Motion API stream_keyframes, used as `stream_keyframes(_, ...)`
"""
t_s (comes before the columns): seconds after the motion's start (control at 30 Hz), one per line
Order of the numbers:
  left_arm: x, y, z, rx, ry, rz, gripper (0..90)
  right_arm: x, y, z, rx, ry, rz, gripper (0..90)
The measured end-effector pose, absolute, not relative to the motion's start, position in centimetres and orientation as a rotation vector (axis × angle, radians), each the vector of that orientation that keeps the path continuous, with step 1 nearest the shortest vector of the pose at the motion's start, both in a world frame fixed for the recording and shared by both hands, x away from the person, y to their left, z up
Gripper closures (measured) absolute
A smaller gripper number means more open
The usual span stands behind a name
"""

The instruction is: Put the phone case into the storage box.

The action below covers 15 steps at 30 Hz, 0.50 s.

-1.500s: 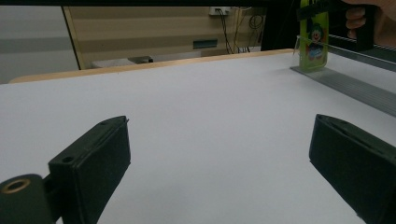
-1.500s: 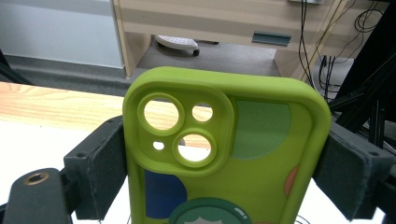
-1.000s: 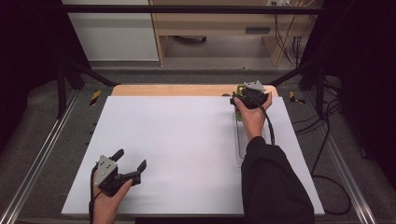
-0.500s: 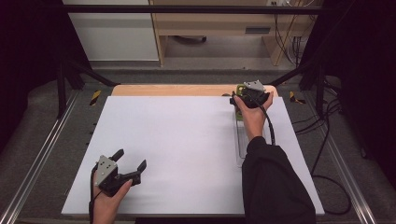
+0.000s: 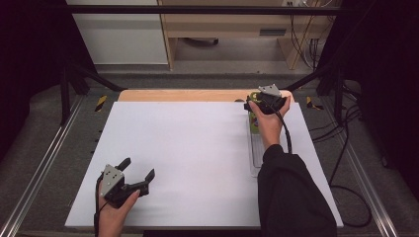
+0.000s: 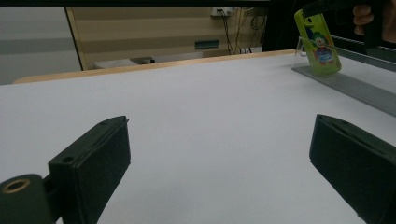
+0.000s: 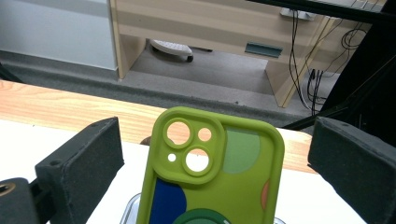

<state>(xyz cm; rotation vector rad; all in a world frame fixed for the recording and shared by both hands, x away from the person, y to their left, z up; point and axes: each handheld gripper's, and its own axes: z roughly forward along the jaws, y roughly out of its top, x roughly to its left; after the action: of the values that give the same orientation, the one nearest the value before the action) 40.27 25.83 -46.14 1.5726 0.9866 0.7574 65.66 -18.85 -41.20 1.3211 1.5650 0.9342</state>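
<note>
A lime-green phone case (image 7: 243,186) with a cartoon print stands upright on a clear ridged stand (image 5: 256,154) at the table's far right. In the left gripper view the phone case (image 6: 320,44) leans back at the stand's (image 6: 355,86) far end. My right gripper (image 5: 254,101) hovers at the case's top; in the right gripper view it (image 7: 212,158) is open, its jaws wide on either side of the case and touching nothing. Near the front left corner, my left gripper (image 5: 138,167) rests low over the white table top, open and empty (image 6: 219,154).
The white table top (image 5: 188,143) has a wooden strip (image 5: 188,95) along its far edge. Metal rails run down both sides. Beyond the table stand a wooden desk (image 7: 196,23) and hanging cables (image 7: 303,51).
</note>
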Motion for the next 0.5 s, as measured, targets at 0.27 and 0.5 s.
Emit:
stream_keyframes(0.27,40.27,25.88,-46.12,1.574,0.986,0.758,4.5,65.6,-18.84,-41.09,1.311,1.564,0.925,4.4)
stream_keyframes(0.5,40.27,25.93,-46.11,1.574,0.986,0.758,4.5,65.47,-18.97,-40.88,1.31,1.569,0.903,4.8)
